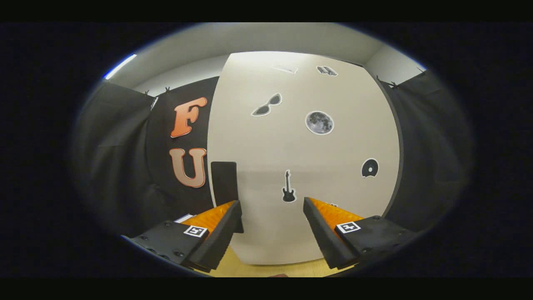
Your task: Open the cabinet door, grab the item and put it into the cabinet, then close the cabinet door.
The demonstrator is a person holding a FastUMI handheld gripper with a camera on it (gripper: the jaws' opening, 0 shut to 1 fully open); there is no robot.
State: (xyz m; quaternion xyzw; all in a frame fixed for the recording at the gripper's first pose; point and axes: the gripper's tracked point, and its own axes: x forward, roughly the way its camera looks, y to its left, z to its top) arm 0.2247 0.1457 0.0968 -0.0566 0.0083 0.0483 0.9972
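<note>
Gripper, fingers spread and holding nothing, faces the closed cabinet door; its dark handle at the door's left edge lies just beyond the left finger, probably best approached squarely before pulling.

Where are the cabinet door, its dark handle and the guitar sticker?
cabinet door [266,141], gripper view, bare middle of the panel.
handle [224,181], gripper view, middle of the dark block at the door's edge.
guitar sticker [288,193], gripper view, the guitar's body.
</note>
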